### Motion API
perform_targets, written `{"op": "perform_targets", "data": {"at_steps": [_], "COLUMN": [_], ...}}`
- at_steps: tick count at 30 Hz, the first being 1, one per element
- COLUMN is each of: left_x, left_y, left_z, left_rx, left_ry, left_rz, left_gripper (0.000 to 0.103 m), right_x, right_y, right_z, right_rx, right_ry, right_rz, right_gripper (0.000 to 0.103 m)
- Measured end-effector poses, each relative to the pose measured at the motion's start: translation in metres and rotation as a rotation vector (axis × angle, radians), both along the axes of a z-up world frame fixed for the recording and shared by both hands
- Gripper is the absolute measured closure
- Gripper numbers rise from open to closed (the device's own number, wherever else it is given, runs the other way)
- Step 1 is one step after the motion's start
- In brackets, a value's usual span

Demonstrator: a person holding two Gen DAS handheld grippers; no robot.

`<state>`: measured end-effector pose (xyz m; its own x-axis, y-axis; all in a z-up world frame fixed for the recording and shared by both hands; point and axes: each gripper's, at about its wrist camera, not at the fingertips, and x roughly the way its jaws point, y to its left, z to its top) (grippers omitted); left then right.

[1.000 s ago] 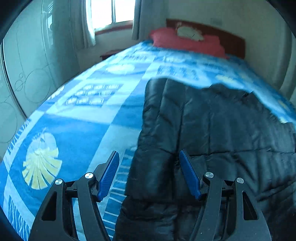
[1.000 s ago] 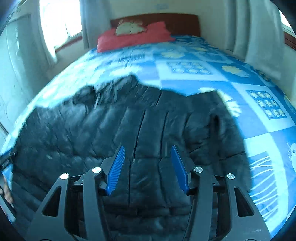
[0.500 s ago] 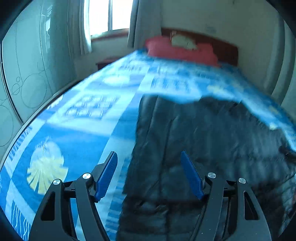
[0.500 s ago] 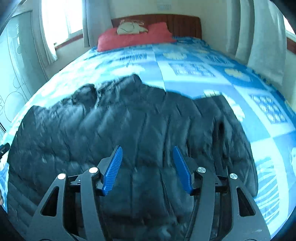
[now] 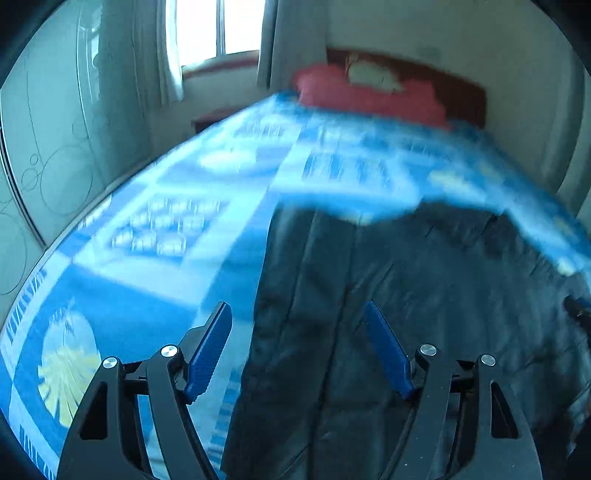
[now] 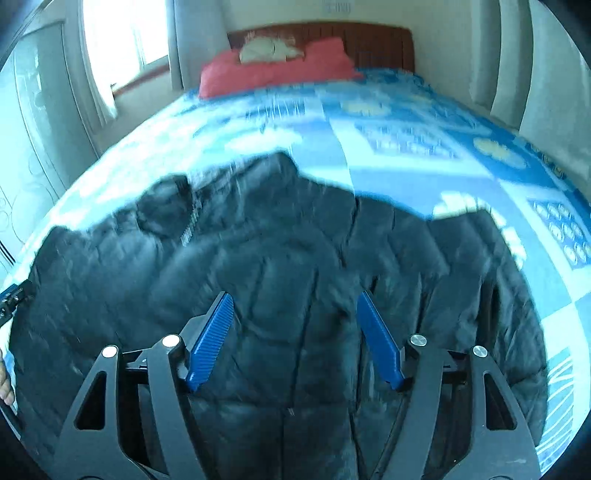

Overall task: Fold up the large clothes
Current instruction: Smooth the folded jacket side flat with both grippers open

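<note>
A large black quilted jacket lies spread flat on the bed, collar and zip toward the pillows. In the left wrist view its left edge runs down the middle of the picture. My left gripper hovers above that edge, its jaws opening, with nothing pressed between the blue pads. My right gripper hangs over the middle of the jacket, its jaws also opening and holding nothing. At the left rim of the right wrist view the other gripper's tip and a hand show.
The bed carries a blue and white patterned cover with red pillows and a wooden headboard at the far end. A window with curtains and a wardrobe door stand to the left; curtains hang on the right.
Both grippers have drawn back and up from the jacket, so more of the bed shows. Both pairs of jaws stand wider, the right one clearly so.
</note>
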<state>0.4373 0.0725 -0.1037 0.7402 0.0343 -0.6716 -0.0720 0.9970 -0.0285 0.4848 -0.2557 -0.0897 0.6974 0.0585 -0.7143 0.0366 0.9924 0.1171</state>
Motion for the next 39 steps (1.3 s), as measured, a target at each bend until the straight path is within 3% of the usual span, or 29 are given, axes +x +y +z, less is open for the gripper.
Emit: {"op": "perform_targets", "data": {"at_steps": [2,4,7,9,16,18,21,23,25,29,32,35,39], "left_x": [0.013,0.031,0.063,0.071,0.071,0.057,0.026,0.028,0.037,0.038,0.014,-0.031,-0.098], "left_y": [-0.005,-0.006,0.0,0.004,0.013,0.021,0.03,0.03,0.028,0.024,0.027,0.04,0.056], "left_z": [0.006,-0.001,-0.034,-0.057,-0.054,-0.04,-0.025,-0.036,-0.059,-0.055,-0.043,-0.032,-0.026], "left_rx": [-0.016,0.016,0.055,0.022,-0.011,-0.044,-0.071,-0.032,-0.028,0.012,0.013,-0.023,-0.077], "left_ry": [-0.032,-0.014,0.11,0.169,0.174,0.162,0.069,0.103,0.177,0.18,0.154,0.125,0.128], "left_rz": [-0.01,0.017,0.068,0.051,0.063,0.071,0.065,0.064,0.036,0.039,0.016,-0.009,-0.029], "left_gripper": [0.028,0.028,0.026,0.026,0.022,0.023,0.023,0.022,0.02,0.019,0.019,0.019,0.019], "right_x": [0.013,0.024,0.035,0.036,0.024,0.007,-0.015,-0.015,-0.012,-0.018,-0.056,-0.106,-0.17], "right_y": [0.005,0.012,0.016,0.015,0.009,0.001,-0.016,-0.028,-0.039,-0.037,-0.04,-0.05,-0.073], "right_z": [0.001,-0.008,-0.032,-0.039,-0.026,-0.015,-0.012,-0.028,-0.041,-0.03,-0.014,-0.004,-0.004], "right_rx": [-0.015,-0.051,-0.086,-0.076,-0.044,-0.045,-0.078,-0.093,-0.017,-0.017,-0.024,-0.074,-0.064], "right_ry": [0.0,0.021,0.065,0.048,0.025,-0.011,-0.033,0.031,0.054,0.049,0.029,0.021,0.062], "right_rz": [0.004,0.006,0.025,0.023,0.003,-0.008,-0.048,-0.074,-0.06,-0.058,-0.039,-0.048,-0.085], "right_gripper": [0.033,0.033,0.031,0.029,0.029,0.029,0.029,0.028,0.026,0.026,0.026,0.026,0.025]}}
